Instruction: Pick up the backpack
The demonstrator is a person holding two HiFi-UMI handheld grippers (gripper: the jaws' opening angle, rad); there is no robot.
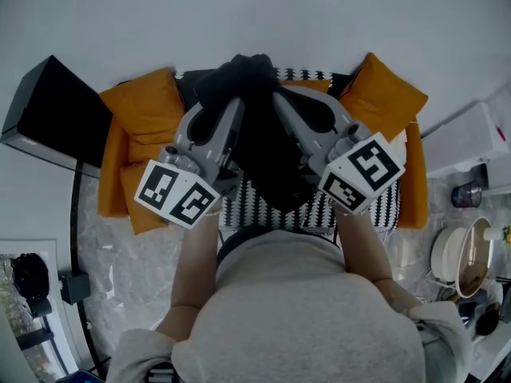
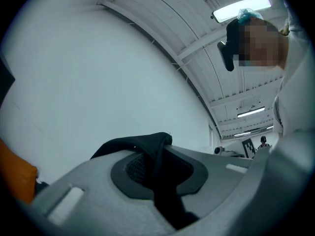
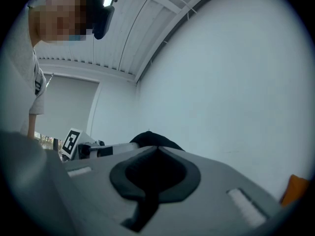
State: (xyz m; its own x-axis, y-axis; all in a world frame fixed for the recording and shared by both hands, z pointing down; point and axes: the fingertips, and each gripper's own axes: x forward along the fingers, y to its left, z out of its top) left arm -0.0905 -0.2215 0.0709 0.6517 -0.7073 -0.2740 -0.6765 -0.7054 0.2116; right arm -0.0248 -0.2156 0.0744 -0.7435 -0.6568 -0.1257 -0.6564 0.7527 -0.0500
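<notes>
Head view — backpack [image 1: 273, 154] long axis runs top-to-bottom.

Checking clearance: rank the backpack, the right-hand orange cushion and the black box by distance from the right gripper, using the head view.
1. backpack, in the right gripper jaws.
2. orange cushion, just to its right.
3. black box, far left.

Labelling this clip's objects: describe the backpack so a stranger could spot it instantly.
Start at the orange sofa. Over its seat, the left gripper and right gripper pinch the backpack: the only all-black soft bundle, unlike the zigzag cover.
</notes>
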